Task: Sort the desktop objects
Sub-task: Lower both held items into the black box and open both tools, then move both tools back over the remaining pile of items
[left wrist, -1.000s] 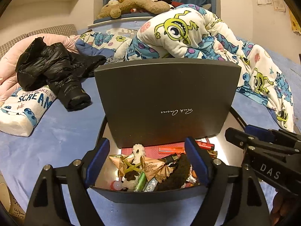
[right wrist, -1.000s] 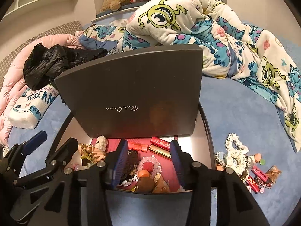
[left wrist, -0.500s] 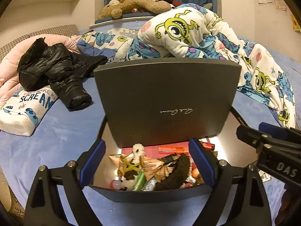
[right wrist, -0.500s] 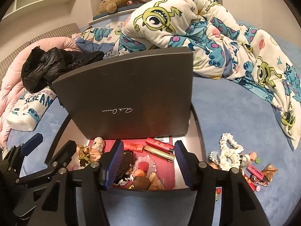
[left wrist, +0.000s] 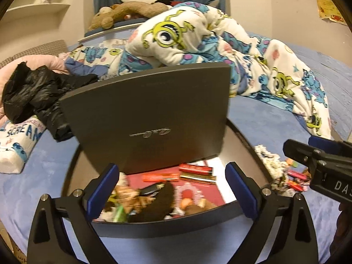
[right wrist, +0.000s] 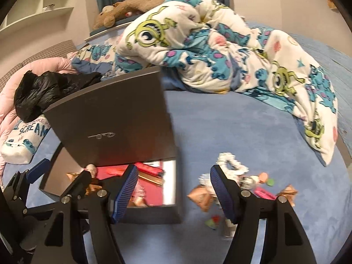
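A dark grey box stands on the blue bedsheet with its lid upright. Inside lie red sticks, a dark furry piece and several other small items. My left gripper hovers over the box's front edge; its jaws are opening with nothing between them. My right gripper hangs over the box's right corner and the sheet, jaws opening, nothing gripped. To its right lies a loose pile: a white scrunchie, a gold packet and a pink stick.
A monster-print quilt is heaped behind the box. A black jacket and a printed pillow lie at the left. A brown plush toy rests on the headboard ledge. Blue sheet stretches right of the box.
Both grippers have swung to the right and their jaws have widened. The right gripper has left the box's middle and now straddles its right corner, with the loose pile in view.
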The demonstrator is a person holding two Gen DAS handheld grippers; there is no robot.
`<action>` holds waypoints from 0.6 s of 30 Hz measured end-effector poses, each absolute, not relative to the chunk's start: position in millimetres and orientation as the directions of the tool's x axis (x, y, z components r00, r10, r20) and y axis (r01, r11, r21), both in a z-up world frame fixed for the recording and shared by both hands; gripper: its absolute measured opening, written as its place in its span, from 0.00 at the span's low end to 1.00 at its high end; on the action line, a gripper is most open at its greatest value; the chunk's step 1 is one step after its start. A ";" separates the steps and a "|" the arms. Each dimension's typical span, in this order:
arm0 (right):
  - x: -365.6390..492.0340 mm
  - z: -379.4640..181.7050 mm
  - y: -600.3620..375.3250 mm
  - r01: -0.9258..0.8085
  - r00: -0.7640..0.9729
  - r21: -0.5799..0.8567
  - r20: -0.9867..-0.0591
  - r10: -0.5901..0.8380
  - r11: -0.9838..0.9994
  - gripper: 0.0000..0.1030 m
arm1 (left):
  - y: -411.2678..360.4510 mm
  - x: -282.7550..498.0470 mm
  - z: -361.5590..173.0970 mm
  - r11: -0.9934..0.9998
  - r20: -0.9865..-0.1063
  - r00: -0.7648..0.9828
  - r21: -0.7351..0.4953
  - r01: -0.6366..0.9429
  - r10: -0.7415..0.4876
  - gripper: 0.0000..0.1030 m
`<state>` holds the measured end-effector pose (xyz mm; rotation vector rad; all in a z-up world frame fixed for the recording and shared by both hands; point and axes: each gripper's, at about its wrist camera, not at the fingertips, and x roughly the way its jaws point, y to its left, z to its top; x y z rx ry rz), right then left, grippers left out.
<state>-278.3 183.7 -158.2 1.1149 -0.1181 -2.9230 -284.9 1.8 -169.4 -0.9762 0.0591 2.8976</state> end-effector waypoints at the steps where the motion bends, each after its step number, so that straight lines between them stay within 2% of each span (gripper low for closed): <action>1: -275.6 -158.9 192.9 -0.029 -0.746 0.067 -0.666 -0.023 -0.997 0.68 | 6.9 -285.7 -169.0 -0.995 -0.605 -0.792 -0.001 -0.098 0.079 0.95; 7: -266.2 -166.3 242.7 -0.110 -0.733 0.047 -0.679 0.049 -0.993 0.68 | 43.0 -287.2 -166.1 -0.986 -0.591 -0.792 -0.048 -0.159 0.156 0.96; 18: -253.0 -187.1 324.6 -0.246 -0.706 0.073 -0.697 0.127 -0.967 0.68 | 132.3 -278.6 -176.0 -0.932 -0.591 -0.759 0.033 -0.361 0.273 0.96</action>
